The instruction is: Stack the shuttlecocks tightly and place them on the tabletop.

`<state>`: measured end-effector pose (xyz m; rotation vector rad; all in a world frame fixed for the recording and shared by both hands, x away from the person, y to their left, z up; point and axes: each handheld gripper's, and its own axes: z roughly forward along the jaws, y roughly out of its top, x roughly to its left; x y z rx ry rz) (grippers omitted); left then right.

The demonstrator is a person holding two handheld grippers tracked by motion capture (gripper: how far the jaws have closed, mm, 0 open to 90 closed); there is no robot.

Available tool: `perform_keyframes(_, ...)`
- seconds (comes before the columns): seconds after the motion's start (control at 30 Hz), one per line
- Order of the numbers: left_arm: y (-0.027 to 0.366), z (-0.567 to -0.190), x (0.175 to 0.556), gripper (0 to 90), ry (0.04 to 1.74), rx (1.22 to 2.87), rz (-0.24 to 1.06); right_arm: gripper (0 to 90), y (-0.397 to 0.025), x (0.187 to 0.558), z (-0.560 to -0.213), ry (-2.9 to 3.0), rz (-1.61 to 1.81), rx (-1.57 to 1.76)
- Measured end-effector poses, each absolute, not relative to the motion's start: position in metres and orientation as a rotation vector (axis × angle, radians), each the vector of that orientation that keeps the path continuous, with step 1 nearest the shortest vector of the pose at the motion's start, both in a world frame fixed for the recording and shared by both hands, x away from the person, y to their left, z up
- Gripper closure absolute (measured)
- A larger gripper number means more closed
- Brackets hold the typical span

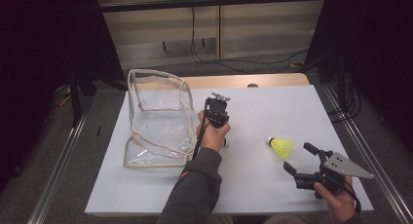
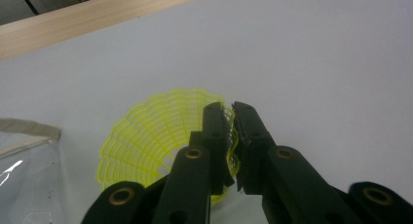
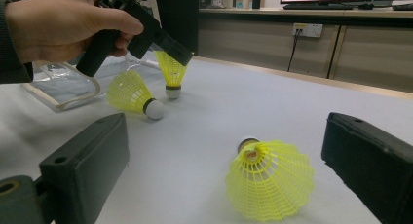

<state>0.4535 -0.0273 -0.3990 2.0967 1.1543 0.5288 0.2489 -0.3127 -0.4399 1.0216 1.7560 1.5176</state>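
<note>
Apparently upright left gripper [image 1: 217, 118], pinching shuttlecock [image 2: 160, 141]

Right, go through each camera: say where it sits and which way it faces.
High view: above the person's side, looking forward and down on the white table; both forearms and tools show.
Left gripper view: on the left tool, looking down its jaws, shut on a yellow mesh shuttlecock.
Right gripper view: on the open right tool, facing another yellow shuttlecock.
Shared: high and right views both show the left hand.

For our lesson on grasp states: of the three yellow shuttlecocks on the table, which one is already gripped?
The upright shuttlecock under the left gripper, its skirt rim pinched in the jaws. The other two lie tipped over, untouched.
</note>
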Motion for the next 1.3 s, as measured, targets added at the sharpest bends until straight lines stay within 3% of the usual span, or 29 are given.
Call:
perform_keyframes(1.1,-0.015,-0.395,0.452,88.5,1.198,2.158,0.604,2.9,-0.311,0.248,-0.440,1.757,1.525,1.010)
perform_keyframes(1.3,-0.023,-0.398,0.452,80.9,1.177,2.151,0.521,2.9,-0.311,0.248,-0.440,1.760,1.522,1.010)
